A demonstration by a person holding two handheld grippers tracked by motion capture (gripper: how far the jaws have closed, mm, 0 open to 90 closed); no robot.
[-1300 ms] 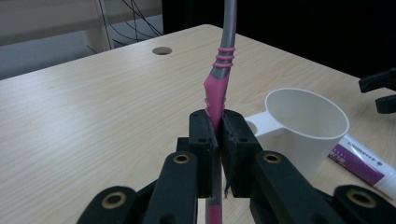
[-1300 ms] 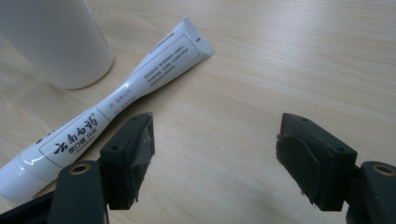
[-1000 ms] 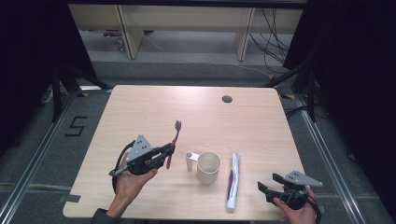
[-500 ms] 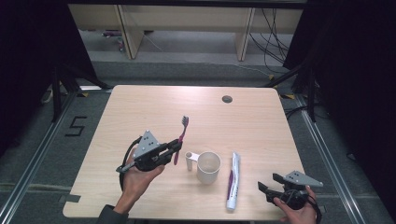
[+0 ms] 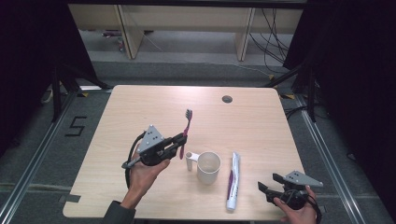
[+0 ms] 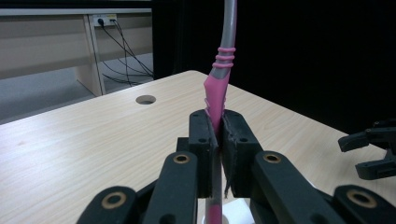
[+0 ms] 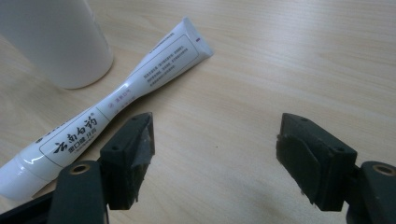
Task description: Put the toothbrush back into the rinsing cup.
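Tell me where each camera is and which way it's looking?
High view: above the table, looking down; both hands and forearms show.
Left gripper view: on the left gripper, looking along jaws pinching the toothbrush.
Right gripper view: on the right gripper, looking down at the toothpaste.
Shared: high and right views show the cup.

One pink and grey plastic toothbrush [image 5: 186,128], one white handled mug [image 5: 207,167], and one white squeeze tube of toothpaste with purple markings [image 5: 232,180] make three loose items in all. They sit over one pale wooden table [image 5: 140,102], which has a single round dark cable hole [image 5: 227,99] near its far edge. Two black two-jaw grippers are in play, the left gripper [image 5: 180,143] and the right gripper [image 5: 267,182], each carrying one grey three-cornered plate
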